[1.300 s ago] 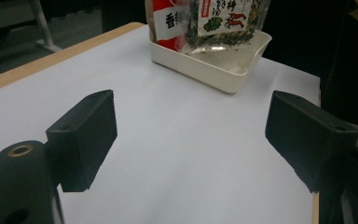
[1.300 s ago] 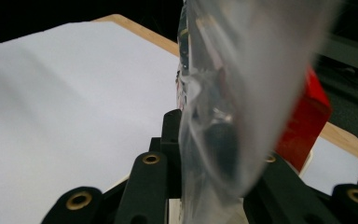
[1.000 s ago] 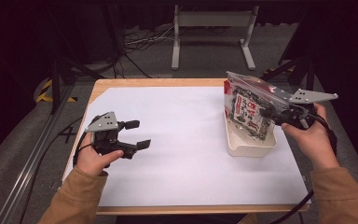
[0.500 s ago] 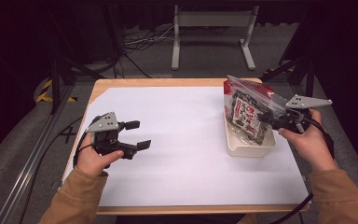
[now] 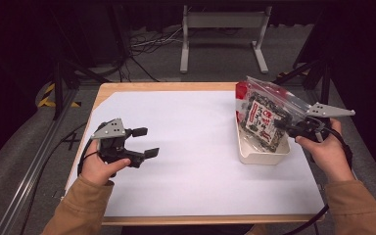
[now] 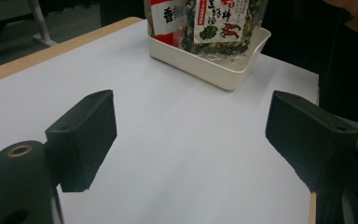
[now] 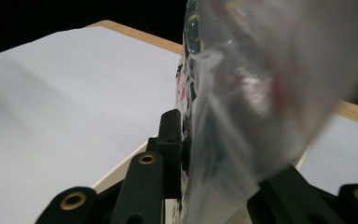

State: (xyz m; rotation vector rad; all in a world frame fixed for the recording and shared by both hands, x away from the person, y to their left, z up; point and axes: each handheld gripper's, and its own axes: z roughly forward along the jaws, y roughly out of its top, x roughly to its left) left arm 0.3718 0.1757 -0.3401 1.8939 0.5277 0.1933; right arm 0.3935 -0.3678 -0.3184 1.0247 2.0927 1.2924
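Snack bag (image 5: 263, 119), a clear plastic packet with a red strip down its left edge and a white label printed with red East Asian characters over dark, speckled contents, stands in the right half of the high view. Its lower end rests inside a cream tray (image 5: 264, 155) on the white table sheet (image 5: 196, 161); its long axis runs from that tray up toward the frame's upper left, so the bag leans and its printed face looks toward the camera. In the left gripper view the same label shows red script and small green and red drawings; I cannot read the characters.

At the lower left of the high view, the left gripper (image 5: 143, 142) is held just above the sheet with its jaws wide apart and nothing between them, well apart from the tray.

At the right, the right gripper (image 5: 280, 126) has the bag's right edge between its jaws, which have just been opening; whether the pads press on the plastic I cannot tell.
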